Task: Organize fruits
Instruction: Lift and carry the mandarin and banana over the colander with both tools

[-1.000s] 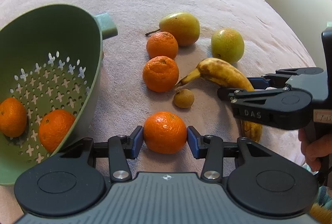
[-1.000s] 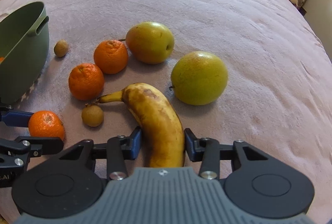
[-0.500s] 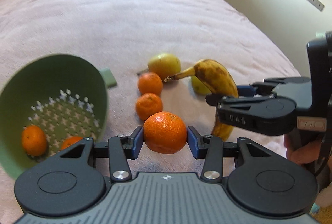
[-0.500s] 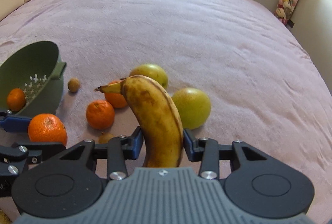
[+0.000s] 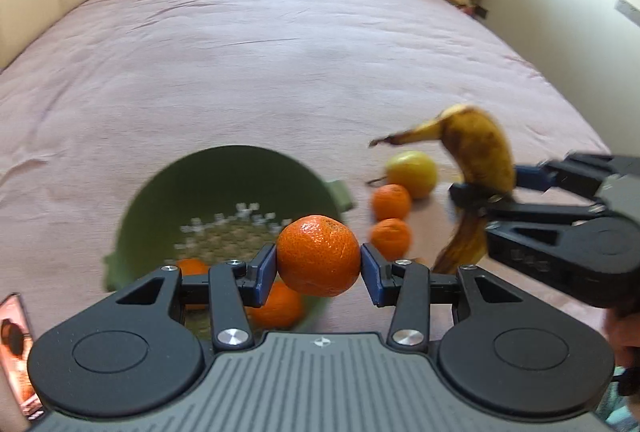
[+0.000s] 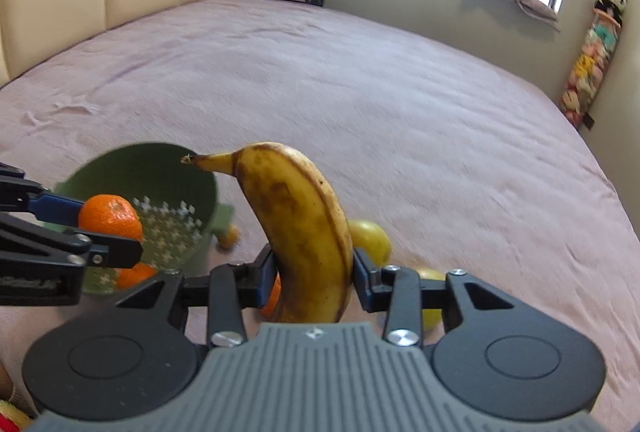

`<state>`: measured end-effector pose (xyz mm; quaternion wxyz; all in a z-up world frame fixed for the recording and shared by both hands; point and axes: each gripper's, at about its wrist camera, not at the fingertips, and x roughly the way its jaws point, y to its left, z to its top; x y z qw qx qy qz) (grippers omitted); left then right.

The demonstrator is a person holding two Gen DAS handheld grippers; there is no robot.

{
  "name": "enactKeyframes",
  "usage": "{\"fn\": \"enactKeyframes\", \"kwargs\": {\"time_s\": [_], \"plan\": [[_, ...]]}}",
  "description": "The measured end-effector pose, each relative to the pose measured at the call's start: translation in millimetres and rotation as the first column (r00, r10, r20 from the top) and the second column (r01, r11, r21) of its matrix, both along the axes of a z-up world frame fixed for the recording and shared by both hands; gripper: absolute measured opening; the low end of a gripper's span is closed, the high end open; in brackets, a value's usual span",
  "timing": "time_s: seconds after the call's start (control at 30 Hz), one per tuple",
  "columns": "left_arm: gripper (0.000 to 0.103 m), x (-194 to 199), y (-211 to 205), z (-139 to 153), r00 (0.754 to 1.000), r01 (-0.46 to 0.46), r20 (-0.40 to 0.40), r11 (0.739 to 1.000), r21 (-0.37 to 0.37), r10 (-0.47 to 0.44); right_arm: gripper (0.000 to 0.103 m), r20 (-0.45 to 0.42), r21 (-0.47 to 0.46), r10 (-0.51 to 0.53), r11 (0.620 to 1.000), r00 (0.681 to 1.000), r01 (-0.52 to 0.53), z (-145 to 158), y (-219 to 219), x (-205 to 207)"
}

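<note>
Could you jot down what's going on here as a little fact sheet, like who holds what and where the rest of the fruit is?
left gripper: shut on a round orange mandarin
right gripper: shut on a spotted yellow banana, lifted
green perforated plastic colander: on the bed, two mandarins inside
pink bedspread: two loose mandarins and a yellow-green pear lie beside the colander

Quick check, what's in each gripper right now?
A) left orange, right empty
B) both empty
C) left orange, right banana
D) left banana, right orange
C: the left gripper is shut on an orange, and the right gripper is shut on the banana.
</note>
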<state>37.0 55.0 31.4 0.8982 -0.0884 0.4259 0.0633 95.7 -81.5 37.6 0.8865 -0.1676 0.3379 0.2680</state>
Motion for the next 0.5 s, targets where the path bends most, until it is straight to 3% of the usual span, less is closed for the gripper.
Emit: {"fn": "enactKeyframes", "kwargs": {"time_s": [0.3, 0.5], "plan": [[0.051, -5.2, 30.3, 3.1, 0.995, -0.043, -0.084, 0.999, 0.017, 0.044, 0.037, 0.009, 0.016, 0.183, 0.983, 0.983, -0.183, 27.9, 47.8, -5.4], [0.051, -2.4, 45.9, -3.1, 0.988, -0.066, -0.137, 0.998, 0.016, 0.068, 0.037, -0.051, 0.003, 0.284, 0.959, 0.958, -0.284, 31.1, 81.7, 11.4]]}}
